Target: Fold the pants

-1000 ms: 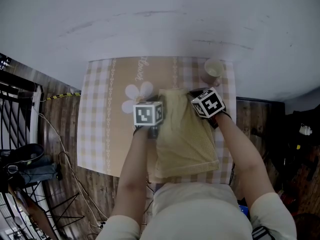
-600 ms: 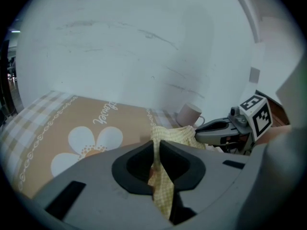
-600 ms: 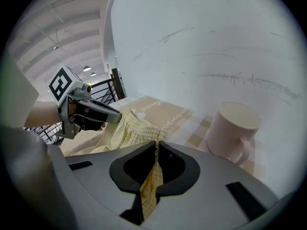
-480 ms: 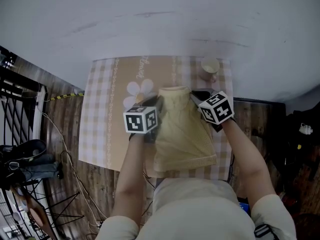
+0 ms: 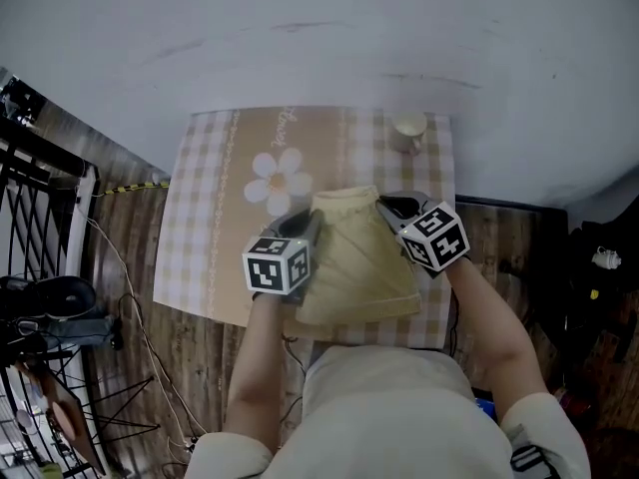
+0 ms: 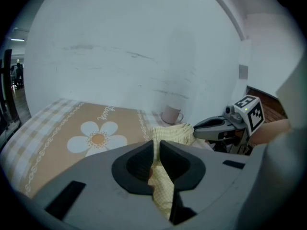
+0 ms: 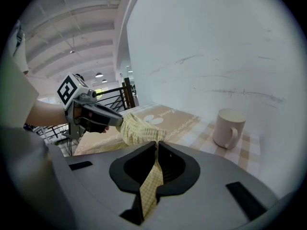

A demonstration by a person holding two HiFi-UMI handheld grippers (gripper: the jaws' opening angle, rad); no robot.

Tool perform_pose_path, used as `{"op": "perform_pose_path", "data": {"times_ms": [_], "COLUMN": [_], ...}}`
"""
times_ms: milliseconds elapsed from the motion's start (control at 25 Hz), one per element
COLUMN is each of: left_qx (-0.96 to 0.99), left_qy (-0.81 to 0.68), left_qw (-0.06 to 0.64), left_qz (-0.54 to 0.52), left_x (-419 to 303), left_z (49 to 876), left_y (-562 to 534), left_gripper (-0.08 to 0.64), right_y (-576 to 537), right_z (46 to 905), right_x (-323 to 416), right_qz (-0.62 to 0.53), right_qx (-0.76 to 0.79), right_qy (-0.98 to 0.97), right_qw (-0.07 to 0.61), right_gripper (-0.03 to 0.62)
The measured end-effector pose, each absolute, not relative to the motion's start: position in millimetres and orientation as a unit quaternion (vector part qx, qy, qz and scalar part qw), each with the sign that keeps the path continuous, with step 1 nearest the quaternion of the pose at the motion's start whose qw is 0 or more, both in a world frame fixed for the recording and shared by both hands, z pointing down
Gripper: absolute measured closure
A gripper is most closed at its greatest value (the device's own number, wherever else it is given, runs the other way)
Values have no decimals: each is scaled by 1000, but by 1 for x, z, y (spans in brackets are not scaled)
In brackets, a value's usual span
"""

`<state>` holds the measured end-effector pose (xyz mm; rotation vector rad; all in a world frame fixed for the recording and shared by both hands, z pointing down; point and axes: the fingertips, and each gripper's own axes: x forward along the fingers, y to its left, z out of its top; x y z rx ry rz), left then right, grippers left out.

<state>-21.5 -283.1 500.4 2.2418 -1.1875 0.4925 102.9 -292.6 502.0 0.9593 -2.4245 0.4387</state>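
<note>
Pale yellow checked pants (image 5: 357,259) lie on the near right part of the table (image 5: 200,218), their far edge lifted off the cloth. My left gripper (image 5: 312,222) is shut on the left corner of that raised edge; in the left gripper view the fabric (image 6: 165,181) hangs down pinched between the pads. My right gripper (image 5: 385,204) is shut on the right corner, and its own view shows a strip of cloth (image 7: 152,178) clamped in the jaws, with the gathered edge (image 7: 139,127) stretched across to the left gripper (image 7: 117,122).
A pinkish mug (image 5: 407,131) stands at the table's far right corner, close to the white wall. A daisy print (image 5: 279,176) marks the checked tablecloth. A black metal rack (image 5: 30,218) and cables stand on the wooden floor at left.
Both grippers have risen and drawn back toward the near edge, carrying the pants' far edge with them. The pants cover less of the table's far half.
</note>
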Motion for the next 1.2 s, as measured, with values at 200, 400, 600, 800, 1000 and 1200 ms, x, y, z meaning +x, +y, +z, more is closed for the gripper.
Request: {"op": "perform_pose_path", "data": {"times_ms": [200,400,600,800,1000,1200], "left_qx": [828,818,813,815,820,821], "left_qy": [-456,-468,-477,-475,-467,-462], "left_qw": [274,284,281,266,258,258], "left_qz": [178,176,183,200,206,214], "left_x": [-24,-24,-23,-18,-11,-9], "left_z": [501,510,517,524,533,542], "left_y": [-244,-205,-177,-153,-129,-107], "left_gripper": [522,521,521,520,520,520], "right_y": [-257,-222,-195,-170,-148,-129], "right_z": [498,506,515,524,535,541], "right_x": [100,99,99,103,109,112], "right_qz": [142,145,153,162,174,186], "right_qx": [333,316,310,308,303,293], "right_qy": [-899,-903,-903,-901,-900,-901], "right_qw": [247,252,255,259,262,260], "right_gripper": [575,575,575,575,575,575]}}
